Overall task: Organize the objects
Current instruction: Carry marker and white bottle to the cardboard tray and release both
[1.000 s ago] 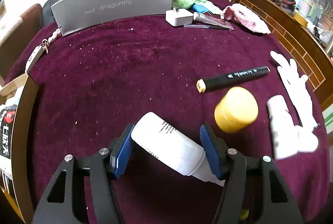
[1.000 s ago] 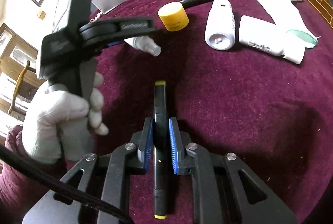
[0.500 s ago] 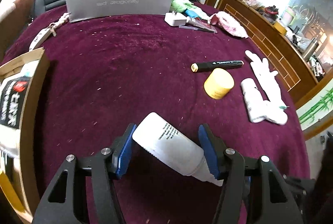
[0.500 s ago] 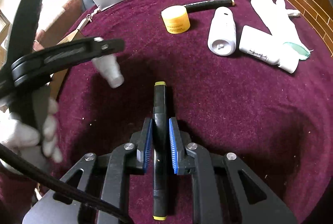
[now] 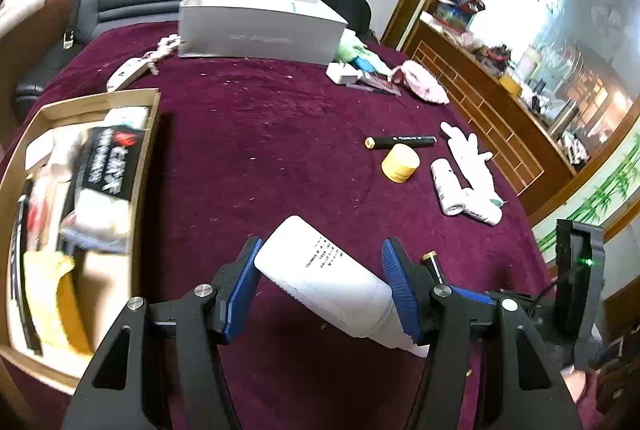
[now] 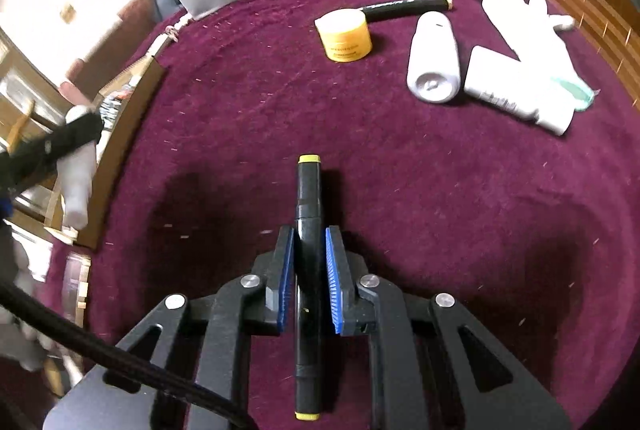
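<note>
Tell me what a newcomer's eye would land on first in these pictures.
First, the white bottle clamped slantwise in the left gripper, close to the camera. Next, the black marker pinched in the right gripper above the maroon cloth. Then the crowded wooden tray at the left.

left gripper [image 5: 320,284] with bottle [image 5: 326,278] lifted, nearer box [image 5: 140,166]

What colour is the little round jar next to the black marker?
The jar is yellow, with a paler lid. The right wrist view shows it best.
</note>
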Demonstrator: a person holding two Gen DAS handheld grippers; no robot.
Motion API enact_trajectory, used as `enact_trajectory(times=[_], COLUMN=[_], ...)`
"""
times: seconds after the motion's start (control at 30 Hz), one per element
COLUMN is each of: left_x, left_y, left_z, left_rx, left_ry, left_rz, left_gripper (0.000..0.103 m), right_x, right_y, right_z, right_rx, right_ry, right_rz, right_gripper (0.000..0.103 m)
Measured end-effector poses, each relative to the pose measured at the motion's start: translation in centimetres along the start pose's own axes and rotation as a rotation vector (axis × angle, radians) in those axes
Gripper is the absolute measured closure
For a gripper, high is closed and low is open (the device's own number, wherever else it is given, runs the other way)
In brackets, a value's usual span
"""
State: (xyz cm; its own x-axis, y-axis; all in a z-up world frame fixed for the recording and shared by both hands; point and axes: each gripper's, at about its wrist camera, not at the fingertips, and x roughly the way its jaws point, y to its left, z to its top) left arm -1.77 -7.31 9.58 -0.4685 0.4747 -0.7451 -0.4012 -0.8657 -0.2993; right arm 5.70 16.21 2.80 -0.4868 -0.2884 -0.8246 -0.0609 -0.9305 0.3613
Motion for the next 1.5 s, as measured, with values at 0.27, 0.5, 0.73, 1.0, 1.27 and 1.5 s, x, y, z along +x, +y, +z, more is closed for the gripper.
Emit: enact_trajectory(times=[0.27,0.5,0.73,1.0,1.27,1.5], left_x=[-6.5,-10.9,-11.3,-8.8,-6.6,-4.4], left_y=[6.5,15.1,20.7,24.0,23.5,23.4], left_z=[-1.3,-2.3,-3.2,-3.6,-2.6,-2.1], left_rx=[-0.052,-0.13,-0.139,-0.114,0.003,0.089], left_ry=[-0.099,-0.162,-0.149,-0.087,-0.041,0.015], left_rz=[0.052,0.168,0.269,0.316,0.344,0.342], left_gripper=[0.048,0.048,0.048,0.048,0.048,0.048], right_x=[-2.4,-3.1,-2.1,2.1,8.2,11.9], right_y=[3.5,10.3,18.0,25.1,28.7,30.1], right_z=[0.7,2.1,3.8,4.8,6.9,8.6], right_rx=[-0.009,-0.103,-0.214,-0.324,-0.344,-0.354], right_ry=[-0.028,-0.051,-0.044,0.028,0.096,0.14], right_rz=[0.144,0.215,0.267,0.26,0.191,0.132], right_gripper=[0.09,0.09,0.09,0.09,0.09,0.09])
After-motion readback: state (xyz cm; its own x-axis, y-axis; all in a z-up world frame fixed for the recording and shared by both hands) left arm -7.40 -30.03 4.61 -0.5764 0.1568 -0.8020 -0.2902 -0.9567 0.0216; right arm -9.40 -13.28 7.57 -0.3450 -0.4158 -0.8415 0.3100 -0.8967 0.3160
